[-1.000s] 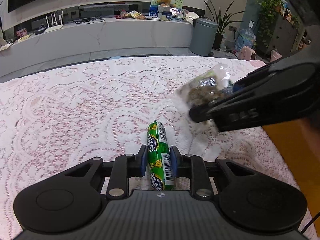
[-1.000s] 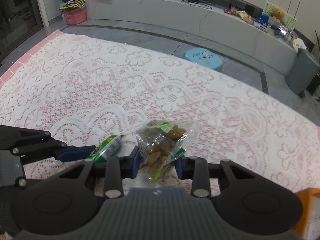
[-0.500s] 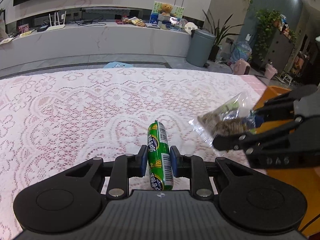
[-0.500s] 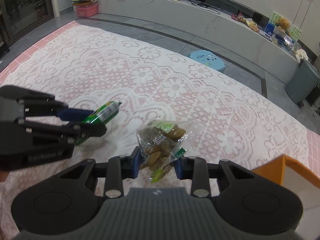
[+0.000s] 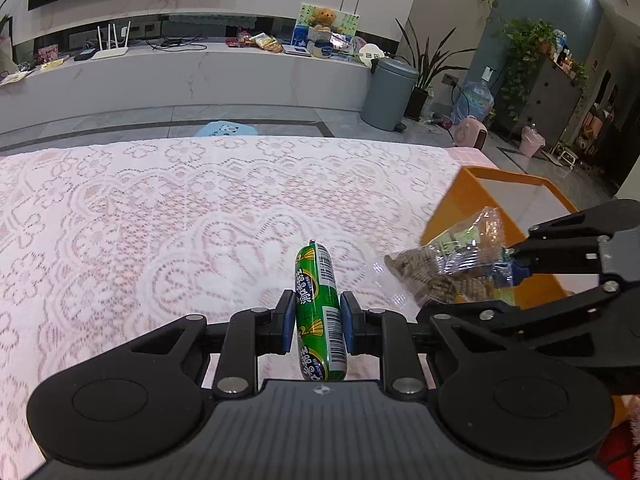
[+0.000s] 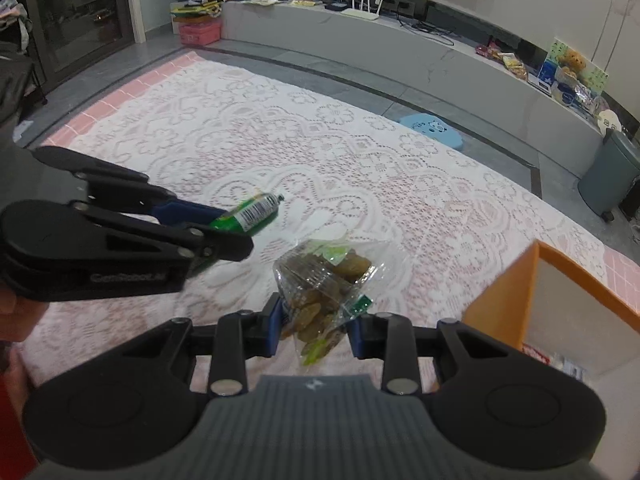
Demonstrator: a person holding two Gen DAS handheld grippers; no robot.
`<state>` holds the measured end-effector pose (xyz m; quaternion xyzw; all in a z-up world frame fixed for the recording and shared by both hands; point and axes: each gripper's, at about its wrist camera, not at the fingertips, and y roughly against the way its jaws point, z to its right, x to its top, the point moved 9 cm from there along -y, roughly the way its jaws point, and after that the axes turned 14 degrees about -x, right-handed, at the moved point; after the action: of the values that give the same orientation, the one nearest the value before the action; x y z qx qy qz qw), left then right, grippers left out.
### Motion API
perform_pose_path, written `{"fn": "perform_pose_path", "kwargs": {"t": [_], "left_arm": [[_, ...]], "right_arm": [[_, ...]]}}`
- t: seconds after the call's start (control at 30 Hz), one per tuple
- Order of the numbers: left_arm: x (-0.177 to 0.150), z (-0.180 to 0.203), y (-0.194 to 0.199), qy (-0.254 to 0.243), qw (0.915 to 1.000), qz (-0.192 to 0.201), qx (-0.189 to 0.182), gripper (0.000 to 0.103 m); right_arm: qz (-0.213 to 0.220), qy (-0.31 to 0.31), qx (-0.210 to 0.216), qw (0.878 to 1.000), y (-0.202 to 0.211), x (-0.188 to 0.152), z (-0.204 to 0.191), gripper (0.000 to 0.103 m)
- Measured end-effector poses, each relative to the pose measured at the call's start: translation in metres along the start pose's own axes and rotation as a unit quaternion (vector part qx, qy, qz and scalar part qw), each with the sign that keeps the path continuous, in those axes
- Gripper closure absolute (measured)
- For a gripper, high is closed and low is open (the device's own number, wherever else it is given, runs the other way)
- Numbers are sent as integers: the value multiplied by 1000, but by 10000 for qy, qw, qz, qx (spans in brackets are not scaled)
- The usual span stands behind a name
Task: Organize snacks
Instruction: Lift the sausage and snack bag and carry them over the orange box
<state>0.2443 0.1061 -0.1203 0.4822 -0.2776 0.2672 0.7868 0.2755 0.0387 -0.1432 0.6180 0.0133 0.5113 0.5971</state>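
- The left tool (image 5: 316, 316) is clamped on a green sausage stick (image 5: 320, 312), held above the lace-covered tabletop (image 5: 160, 220).
- The right tool (image 6: 314, 330) grips a clear bag of snacks (image 6: 320, 292), also off the cloth.
- An orange box (image 6: 504, 292) stands just beside the bag.

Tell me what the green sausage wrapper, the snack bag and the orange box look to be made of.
Sausage: glossy printed plastic film, judging by its sheen and barcode.
Snack bag: clear crinkly plastic; the contents show through.
Orange box: stiff, matte walls with a pale inside, perhaps cardboard or plastic; I cannot tell which.
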Motion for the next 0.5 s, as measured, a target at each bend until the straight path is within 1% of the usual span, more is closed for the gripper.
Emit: {"fn": "perform_pose_path", "kwargs": {"t": [0.17, 0.3, 0.5], "left_arm": [[-6, 28, 13, -66, 10000, -11, 13, 77], [-9, 50, 19, -122, 9999, -101, 42, 77], [-8, 91, 24, -345, 9991, -146, -182, 77]], "right_arm": [[137, 10, -22, 9999, 37, -13, 6, 72], [275, -17, -73, 9996, 65, -22, 16, 72], [324, -7, -283, 9991, 94, -41, 38, 72]]}}
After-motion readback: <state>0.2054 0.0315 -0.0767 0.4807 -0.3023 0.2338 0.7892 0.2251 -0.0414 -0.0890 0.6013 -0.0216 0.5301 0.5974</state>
